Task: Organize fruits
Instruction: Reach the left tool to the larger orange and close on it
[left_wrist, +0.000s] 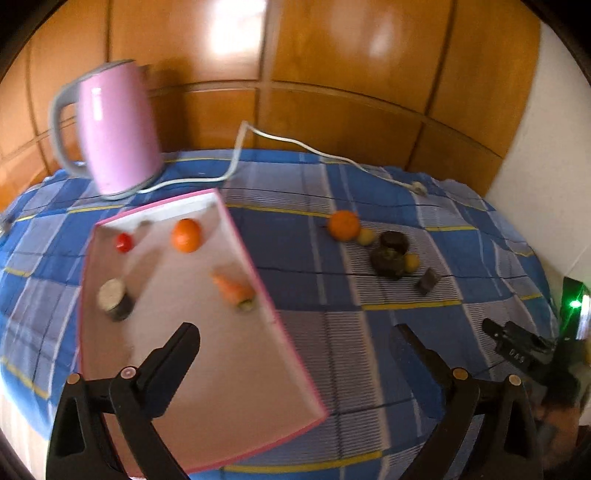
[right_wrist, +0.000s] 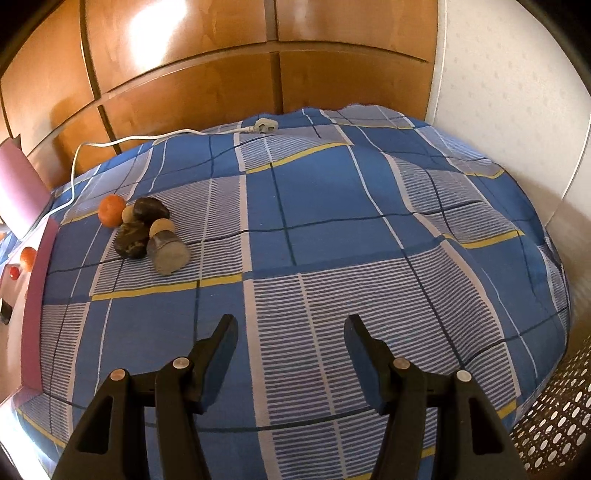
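While one orange, a small red fruit and a carrot piece already lie in the tray, a second orange sits on the checked cloth well to the right of the tray, touching a cluster of dark lumpy pieces. Sorting looks partly done. Both the left gripper and the right gripper hang with fingers apart, holding nothing. Next probably comes a reach to that round, smooth orange, closing gently because it could roll on soft fabric. Behind the tray stands a glossy pink kettle.

Bright daylight; glare patches on wardrobe doors; left view motion-blurred, right sharper; strong fisheye bending, dark corners.
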